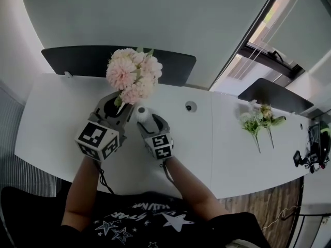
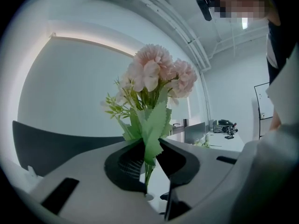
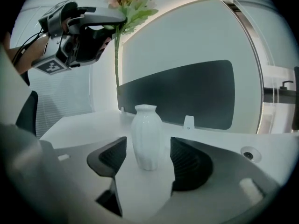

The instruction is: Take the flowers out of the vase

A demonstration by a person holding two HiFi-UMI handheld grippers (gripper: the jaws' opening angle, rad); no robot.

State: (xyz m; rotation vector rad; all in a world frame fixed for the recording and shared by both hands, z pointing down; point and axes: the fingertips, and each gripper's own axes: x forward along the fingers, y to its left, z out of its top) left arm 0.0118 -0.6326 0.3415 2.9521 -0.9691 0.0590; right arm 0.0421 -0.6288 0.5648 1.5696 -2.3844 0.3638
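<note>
White vase (image 3: 147, 129) upright on table (image 1: 57, 118), empty, between spread jaws of right gripper (image 3: 148, 146), gap on both sides. Pink flowers (image 2: 156, 71) above vase, stems pinched by left gripper (image 2: 150, 146). Second bunch (image 1: 258, 122) lies at right on table. Shirt print not readable.

vase (image 3: 147, 136) on table (image 1: 62, 118), between right gripper (image 3: 148, 148) jaws, gaps both sides. flowers (image 2: 156, 71) in left gripper (image 2: 149, 148), up left of vase, stems outside it. sprigs (image 1: 258, 122) on table, far right. chair (image 1: 83, 61) behind table.
</note>
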